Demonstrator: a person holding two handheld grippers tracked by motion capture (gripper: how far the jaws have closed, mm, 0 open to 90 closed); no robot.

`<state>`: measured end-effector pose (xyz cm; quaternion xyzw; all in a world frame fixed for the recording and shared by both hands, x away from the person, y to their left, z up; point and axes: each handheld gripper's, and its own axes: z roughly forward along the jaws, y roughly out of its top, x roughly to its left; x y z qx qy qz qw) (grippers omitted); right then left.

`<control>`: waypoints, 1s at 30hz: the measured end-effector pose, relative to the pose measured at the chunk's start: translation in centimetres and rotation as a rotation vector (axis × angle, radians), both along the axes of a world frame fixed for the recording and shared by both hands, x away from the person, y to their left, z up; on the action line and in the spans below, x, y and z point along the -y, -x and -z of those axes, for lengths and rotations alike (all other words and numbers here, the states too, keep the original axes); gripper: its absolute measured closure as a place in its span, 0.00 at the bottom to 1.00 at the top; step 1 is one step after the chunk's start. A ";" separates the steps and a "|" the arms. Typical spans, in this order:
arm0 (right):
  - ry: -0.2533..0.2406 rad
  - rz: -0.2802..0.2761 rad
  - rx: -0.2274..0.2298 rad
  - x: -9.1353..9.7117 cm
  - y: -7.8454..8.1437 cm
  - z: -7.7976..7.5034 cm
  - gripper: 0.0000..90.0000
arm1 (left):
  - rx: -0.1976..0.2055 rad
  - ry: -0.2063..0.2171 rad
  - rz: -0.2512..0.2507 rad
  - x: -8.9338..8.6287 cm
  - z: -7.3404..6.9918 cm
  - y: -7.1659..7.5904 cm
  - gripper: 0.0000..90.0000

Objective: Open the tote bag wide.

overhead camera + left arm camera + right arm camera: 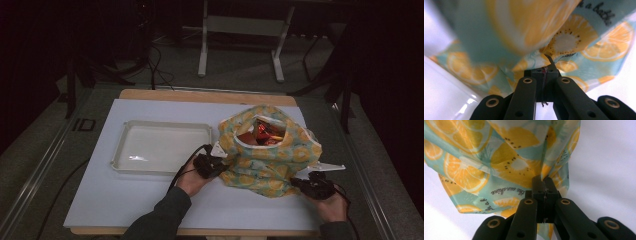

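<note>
Both claws, left [216, 161] and right [304, 183], pinch the bag's [270, 160] bottom corners near the counter's right edge, apparently ready to upend it over the tray [162, 166].

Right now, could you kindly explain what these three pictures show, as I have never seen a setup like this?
No robot here: a person holds hand-held tongs in each hand. The high view looks down on the white table. The other two pictures come from cameras riding on the tongs, looking along their black jaws. On the table lie an empty white tray and a lemon-print bag, open at the top with red and orange wrapped items inside. The left tongs are shut on the bag's fabric at its lower left; the right tongs are shut on it at the lower right.
</note>
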<state>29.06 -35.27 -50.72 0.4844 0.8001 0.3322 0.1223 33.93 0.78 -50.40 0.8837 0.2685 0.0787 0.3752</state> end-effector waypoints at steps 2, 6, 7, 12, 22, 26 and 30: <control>-0.004 0.003 0.003 0.0 0.0 -0.1 1.00 | -0.020 -0.029 -0.003 0.3 0.5 -0.2 0.99; -0.011 0.016 0.000 0.3 -0.1 -0.1 1.00 | -0.010 -0.030 -0.010 0.4 0.5 -0.1 0.99; -0.005 0.022 -0.011 0.3 -0.2 0.1 1.00 | -0.005 -0.022 -0.013 0.4 0.4 0.0 0.99; 0.021 0.054 -0.056 0.6 -0.7 1.2 1.00 | 0.022 0.005 -0.012 0.0 -0.1 0.6 0.98; 0.008 0.043 -0.048 0.6 -0.3 0.5 1.00 | -0.032 -0.054 -0.012 0.2 1.0 0.2 0.99; -0.026 0.042 -0.020 1.0 0.0 -0.3 0.92 | -0.027 -0.052 -0.013 0.2 1.0 0.2 0.99; -0.064 0.035 0.020 1.4 0.4 -1.5 0.80 | -0.022 -0.050 -0.012 0.2 1.0 0.2 0.98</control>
